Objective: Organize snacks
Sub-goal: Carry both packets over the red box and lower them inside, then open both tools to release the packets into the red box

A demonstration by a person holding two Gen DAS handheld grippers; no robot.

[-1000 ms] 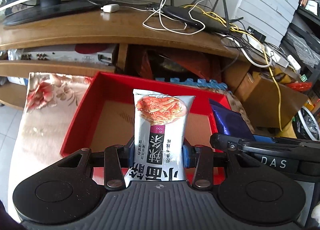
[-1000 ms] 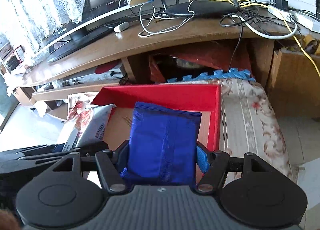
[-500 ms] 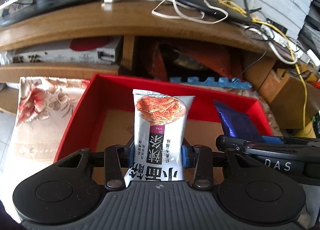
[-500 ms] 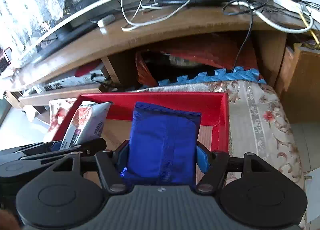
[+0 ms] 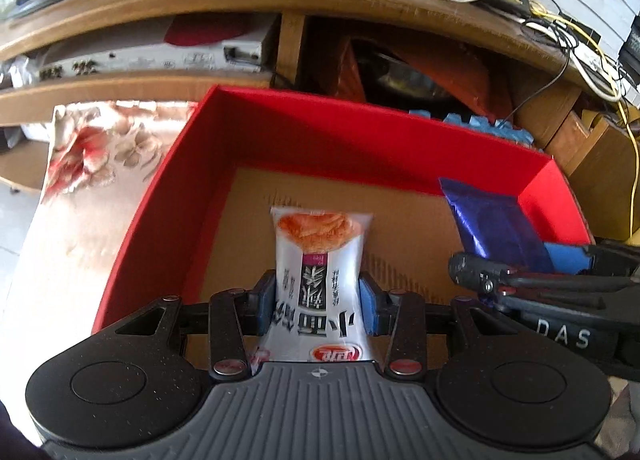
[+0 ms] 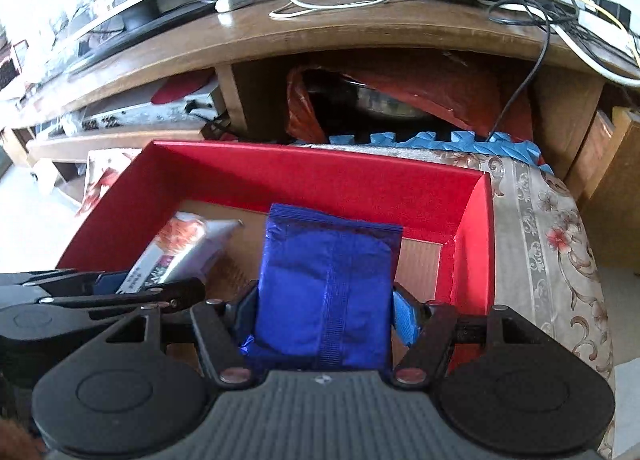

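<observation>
Fingers (image 5: pixel 269 302) of my left gripper (image 5: pixel 318 300) clench a white noodle-snack packet (image 5: pixel 320 264); my right gripper (image 6: pixel 326 308) clamps a blue foil pouch (image 6: pixel 326 280), both poised over the red cardboard box (image 5: pixel 320 132) for depositing.

Floral-patterned cloth surface (image 6: pixel 552 260), red box (image 5: pixel 256 140) resting on it, blue foam mat (image 6: pixel 440 139) at far edge

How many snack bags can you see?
2. The white snack bag is gripped by the left gripper over the red box. The blue snack bag is gripped by the right gripper beside it.
</observation>
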